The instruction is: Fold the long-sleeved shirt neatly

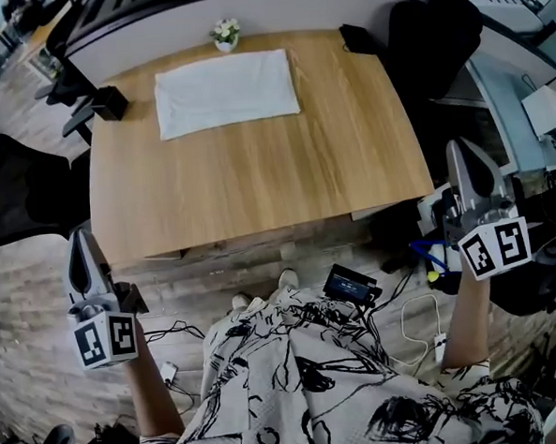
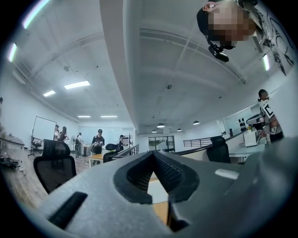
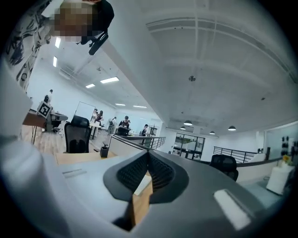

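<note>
The long-sleeved shirt (image 1: 225, 91) is white and lies folded into a flat rectangle at the far side of the wooden table (image 1: 257, 185). My left gripper (image 1: 81, 238) hangs off the table's near left corner, shut and holding nothing. My right gripper (image 1: 462, 151) is beyond the table's right edge, also shut and holding nothing. Both point level toward the table. In the left gripper view the gripper (image 2: 153, 156) has its jaws together, with a sliver of the shirt (image 2: 158, 191) showing past them. In the right gripper view the gripper (image 3: 148, 157) is the same, with the shirt (image 3: 143, 183) beyond.
A small potted plant (image 1: 225, 32) stands at the table's far edge. A black holder (image 1: 109, 103) sits at the far left corner and a black object (image 1: 356, 38) at the far right. Black office chairs (image 1: 23, 199) flank the table. Cables and a black device (image 1: 349, 284) lie on the floor.
</note>
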`<act>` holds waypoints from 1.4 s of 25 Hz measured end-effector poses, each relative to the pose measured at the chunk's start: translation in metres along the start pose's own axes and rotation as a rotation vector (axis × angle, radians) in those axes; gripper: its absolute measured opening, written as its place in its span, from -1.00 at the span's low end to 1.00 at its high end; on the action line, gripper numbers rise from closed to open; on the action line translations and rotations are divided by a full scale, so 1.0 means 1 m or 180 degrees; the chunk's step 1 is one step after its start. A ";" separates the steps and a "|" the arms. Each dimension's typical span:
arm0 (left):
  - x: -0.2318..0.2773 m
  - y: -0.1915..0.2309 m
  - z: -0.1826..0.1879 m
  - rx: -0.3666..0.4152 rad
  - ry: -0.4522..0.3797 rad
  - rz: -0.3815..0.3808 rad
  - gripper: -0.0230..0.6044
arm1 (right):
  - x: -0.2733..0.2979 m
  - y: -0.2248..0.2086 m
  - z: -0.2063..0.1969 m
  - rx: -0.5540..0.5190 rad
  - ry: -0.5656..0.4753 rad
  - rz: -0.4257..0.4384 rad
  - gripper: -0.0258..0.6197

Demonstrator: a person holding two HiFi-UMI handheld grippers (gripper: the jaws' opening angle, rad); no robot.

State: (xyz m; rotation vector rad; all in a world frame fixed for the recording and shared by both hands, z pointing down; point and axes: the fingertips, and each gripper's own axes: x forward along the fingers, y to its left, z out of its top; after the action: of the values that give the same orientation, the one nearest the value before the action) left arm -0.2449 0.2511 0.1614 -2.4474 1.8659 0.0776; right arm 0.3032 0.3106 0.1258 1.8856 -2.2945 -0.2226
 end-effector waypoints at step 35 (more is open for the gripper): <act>-0.066 0.019 -0.057 -0.0136 0.0216 -0.0081 -0.91 | -0.032 0.136 -0.060 0.0571 -0.0181 -0.0188 -0.89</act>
State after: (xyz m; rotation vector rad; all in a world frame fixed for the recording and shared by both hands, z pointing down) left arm -0.2803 0.3045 0.2234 -2.5325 1.8781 0.0340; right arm 0.1919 0.3681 0.2128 2.0594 -2.3692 -0.0809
